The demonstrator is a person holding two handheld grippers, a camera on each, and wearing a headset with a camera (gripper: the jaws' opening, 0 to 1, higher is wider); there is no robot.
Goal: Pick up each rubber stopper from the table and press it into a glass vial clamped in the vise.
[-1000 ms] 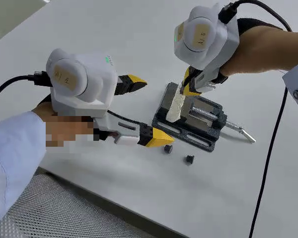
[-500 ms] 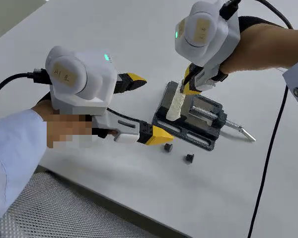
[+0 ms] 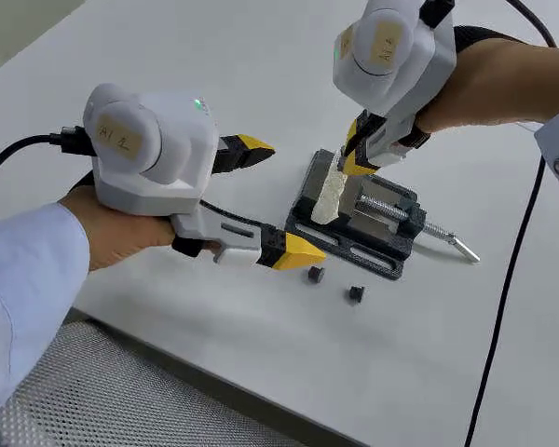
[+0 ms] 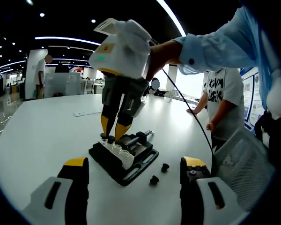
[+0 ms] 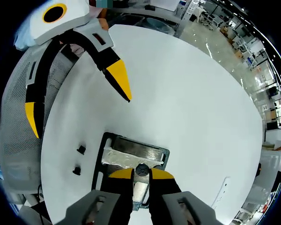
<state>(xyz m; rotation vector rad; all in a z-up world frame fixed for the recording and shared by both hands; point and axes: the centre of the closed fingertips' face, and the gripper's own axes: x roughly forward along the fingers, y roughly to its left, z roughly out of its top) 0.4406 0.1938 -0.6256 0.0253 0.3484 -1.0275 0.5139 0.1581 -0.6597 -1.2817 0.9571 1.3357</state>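
My right gripper [image 5: 141, 174] hangs directly over the black metal bench vise [image 3: 352, 244], jaws pointing down and drawn narrow around a dark round rubber stopper [image 5: 141, 169]. As far as I can judge it is gripped rather than merely bracketed. In the left gripper view its tips sit at the far end of the row of clear glass vials [image 4: 122, 152] clamped upright in the vise. That row runs along the vise's clamping faces, and each vial's long axis is vertical. So the press I have coming should go straight down that axis. Any tilt could jam the stopper at the vial's mouth. My left gripper [image 3: 272, 197] hovers over the white tabletop [image 3: 214, 74] beside the vise, jaws spread wide with nothing between them. Two loose small black rubber stoppers [image 3: 315, 275] lie on the table just in front of the vise on my side. The nearer one is just beside the left gripper's lower yellow tip, so the left is clearly closer for the next pick.
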